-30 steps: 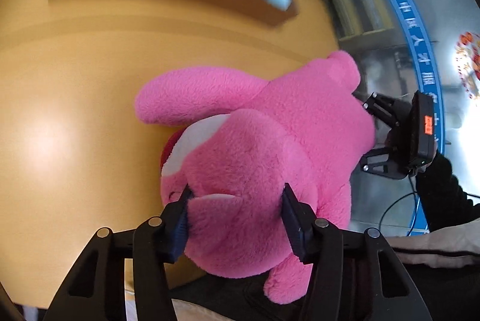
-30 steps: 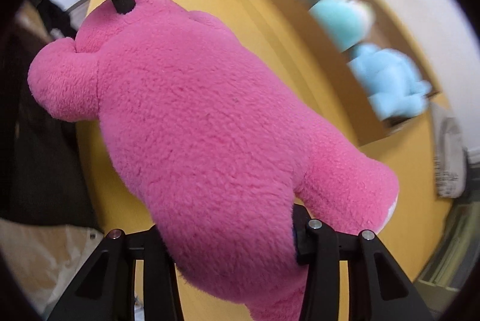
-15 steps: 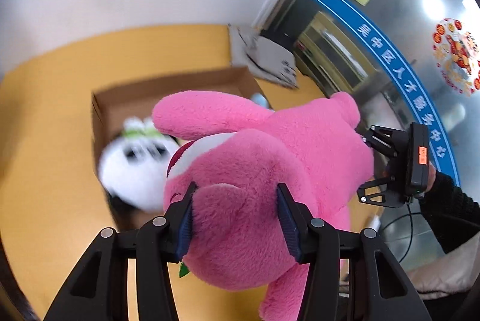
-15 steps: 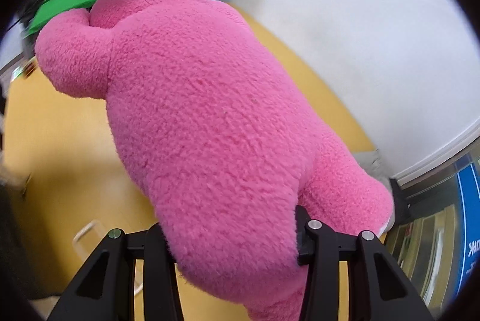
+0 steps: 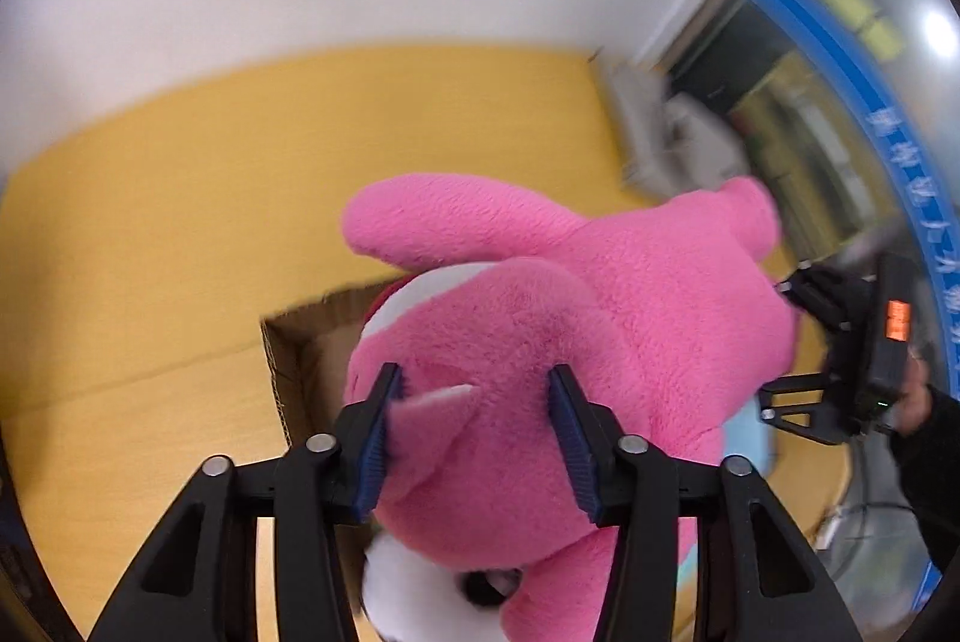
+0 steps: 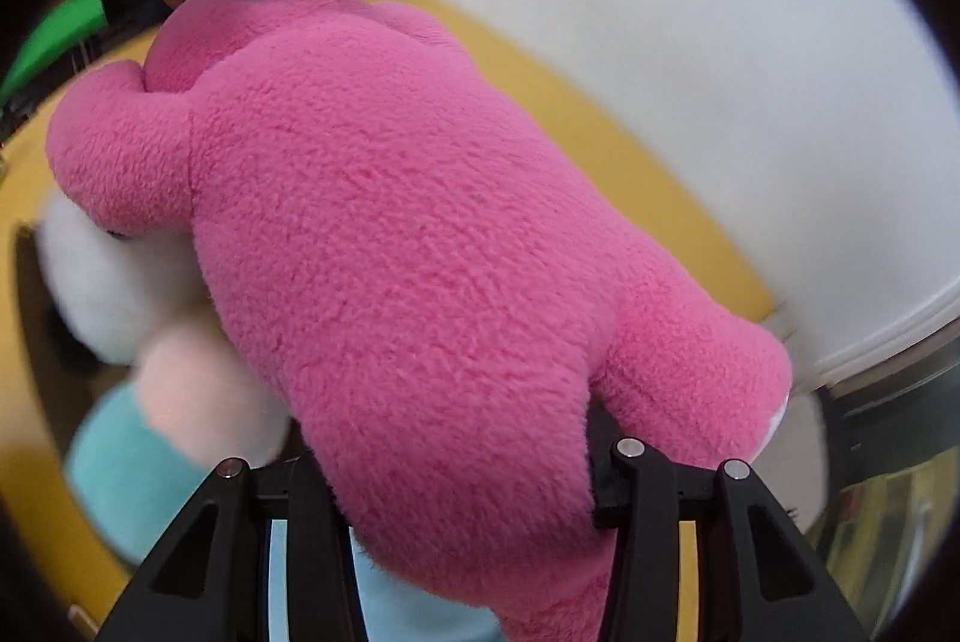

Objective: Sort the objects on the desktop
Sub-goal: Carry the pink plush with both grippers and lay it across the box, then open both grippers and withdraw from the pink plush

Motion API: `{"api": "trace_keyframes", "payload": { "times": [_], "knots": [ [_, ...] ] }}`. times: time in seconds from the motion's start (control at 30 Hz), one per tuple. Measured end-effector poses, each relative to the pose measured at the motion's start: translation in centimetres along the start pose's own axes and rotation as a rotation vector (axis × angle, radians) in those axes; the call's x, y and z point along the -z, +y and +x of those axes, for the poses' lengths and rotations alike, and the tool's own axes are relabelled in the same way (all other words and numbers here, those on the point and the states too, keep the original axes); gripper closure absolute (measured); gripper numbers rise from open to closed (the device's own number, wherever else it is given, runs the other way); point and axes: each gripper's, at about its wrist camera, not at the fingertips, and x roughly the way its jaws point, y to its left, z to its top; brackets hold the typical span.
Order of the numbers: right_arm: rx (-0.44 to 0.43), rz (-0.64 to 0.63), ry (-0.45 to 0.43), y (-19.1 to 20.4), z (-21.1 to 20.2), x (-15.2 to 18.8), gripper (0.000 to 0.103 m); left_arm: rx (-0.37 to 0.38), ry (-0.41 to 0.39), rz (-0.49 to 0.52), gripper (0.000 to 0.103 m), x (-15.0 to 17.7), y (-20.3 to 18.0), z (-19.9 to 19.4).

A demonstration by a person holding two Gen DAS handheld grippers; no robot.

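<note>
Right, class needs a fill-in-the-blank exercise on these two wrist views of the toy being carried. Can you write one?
1. Both grippers hold one big plush toy coloured ____.
2. Below it stands an open box made of ____.
3. The desk is ____ in colour.
4. Under the toy, in the right wrist view, lies a white plush beside a ____ one.

Missing words: pink; cardboard; yellow; blue

Both grippers are black plastic, with silver screws on their linkages. The left gripper (image 5: 471, 432) has ribbed blue pads (image 5: 373, 447). The right gripper (image 5: 780, 348) carries an orange label. A black sleeve (image 5: 936, 456) shows.
</note>
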Motion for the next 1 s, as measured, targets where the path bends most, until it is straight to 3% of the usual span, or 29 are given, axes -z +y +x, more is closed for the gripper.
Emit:
{"api": "trace_keyframes", "payload": {
  "times": [0.1, 0.23, 0.37, 0.5, 0.57, 0.7, 0.8, 1.0],
  "knots": [
    [-0.031, -0.032, 0.110, 1.5, 4.9, 0.8, 0.058, -0.052, 0.019, 0.003, 0.053, -0.2, 0.6, 4.0],
    [-0.058, 0.010, 0.114, 1.0, 6.3, 1.2, 0.055, -0.138, 0.059, 0.071, 0.052, -0.4, -0.1, 6.7],
    [-0.039, 0.000, 0.143, 1.0, 5.9, 1.9, 0.043, -0.179, 0.057, 0.101, 0.052, 0.3, -0.4, 7.3],
    [0.010, 0.007, 0.137, 0.9, 3.7, 1.6, 0.041, -0.235, 0.043, 0.119, 0.047, 1.1, -1.1, 7.3],
    [0.008, 0.035, 0.134, 0.3, 1.8, 1.0, 0.035, -0.245, 0.032, 0.107, 0.043, 1.3, -1.5, 6.2],
    [-0.025, 0.110, 0.104, 0.6, -0.3, 2.0, 0.024, -0.215, -0.024, 0.057, 0.005, 2.7, -2.0, 1.5],
    [-0.075, 0.213, 0.064, 1.1, -3.1, 2.6, 0.021, -0.145, -0.037, 0.030, 0.002, 4.8, -2.7, -1.7],
    [-0.052, 0.490, 0.018, 1.5, -8.2, 5.8, 0.016, -0.131, -0.095, 0.002, 0.001, 11.3, -6.7, -7.5]
  ]
}}
